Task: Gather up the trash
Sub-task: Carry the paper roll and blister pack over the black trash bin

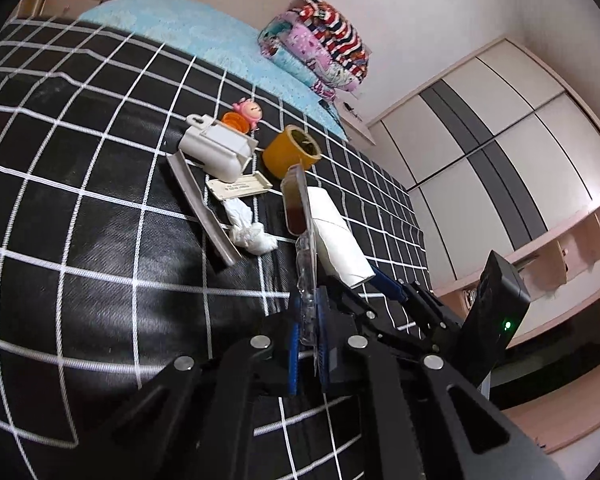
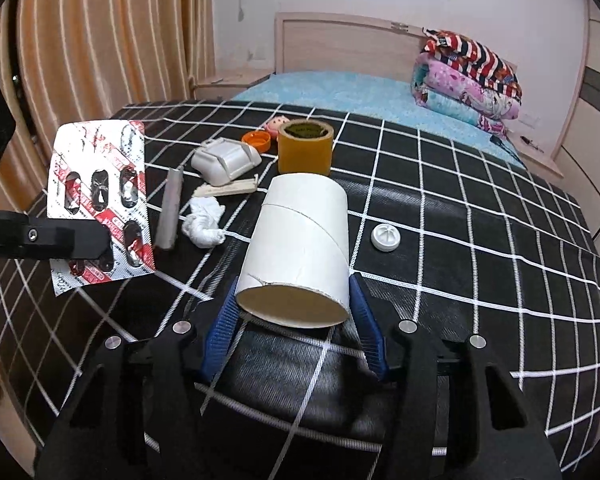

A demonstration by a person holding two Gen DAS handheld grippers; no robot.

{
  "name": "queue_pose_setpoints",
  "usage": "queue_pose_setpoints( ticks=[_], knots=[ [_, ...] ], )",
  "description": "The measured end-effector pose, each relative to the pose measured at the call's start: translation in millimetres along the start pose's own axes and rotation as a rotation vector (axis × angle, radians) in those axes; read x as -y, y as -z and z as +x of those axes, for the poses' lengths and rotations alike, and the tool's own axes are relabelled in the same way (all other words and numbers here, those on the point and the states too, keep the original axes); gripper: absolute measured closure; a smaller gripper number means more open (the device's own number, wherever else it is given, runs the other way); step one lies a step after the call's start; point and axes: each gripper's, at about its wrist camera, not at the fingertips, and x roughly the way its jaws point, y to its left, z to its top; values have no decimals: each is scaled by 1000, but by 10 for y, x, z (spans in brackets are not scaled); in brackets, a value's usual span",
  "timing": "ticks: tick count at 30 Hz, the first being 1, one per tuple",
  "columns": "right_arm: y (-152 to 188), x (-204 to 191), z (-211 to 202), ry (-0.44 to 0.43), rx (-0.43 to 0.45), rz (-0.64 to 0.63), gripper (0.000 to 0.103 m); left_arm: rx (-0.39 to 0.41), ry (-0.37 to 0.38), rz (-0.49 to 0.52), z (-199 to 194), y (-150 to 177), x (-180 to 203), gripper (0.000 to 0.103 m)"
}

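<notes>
Two grippers: both are holding trash above the bed, so each piece is already picked out of the pile.
Left gripper (image 1: 306,332): it is pinching the empty pill pack (image 2: 100,196) by its bottom edge, with the blue pads pressed nearly together. The pack is standing up in the air, off to the left of the pile.
Right gripper (image 2: 294,312): it is squeezing the white cardboard tube (image 2: 300,240) from both sides, jaws about half open because the tube is fat. The tube is pointing away from the gripper and looks lifted off the cloth.
Black checked cloth (image 2: 460,240): it is covering the near part of the bed and holding the rest of the things.
Still waiting, I think: the crumpled tissue (image 2: 204,222), the grey strip (image 2: 168,208), the flat cream tray (image 2: 228,189), the white plastic case (image 2: 224,162) and the white round cap (image 2: 385,237) are lying on the cloth.
Maybe not trash: the tape roll (image 2: 305,147), orange lid (image 2: 256,140) and pink toy (image 2: 275,123) are sitting close together behind the pile.
Bin: I cannot see one.
</notes>
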Motion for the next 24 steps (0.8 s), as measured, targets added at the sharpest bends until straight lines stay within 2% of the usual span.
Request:
queue_pose_setpoints(
  ticks=[11, 24],
  knots=[
    [224, -217, -607, 12, 74, -24, 51, 38, -55, 143, -412, 498, 360, 96],
    [737, -556, -1379, -30, 138, -49, 51, 57, -134, 295, -794, 1262, 596, 96]
  ],
)
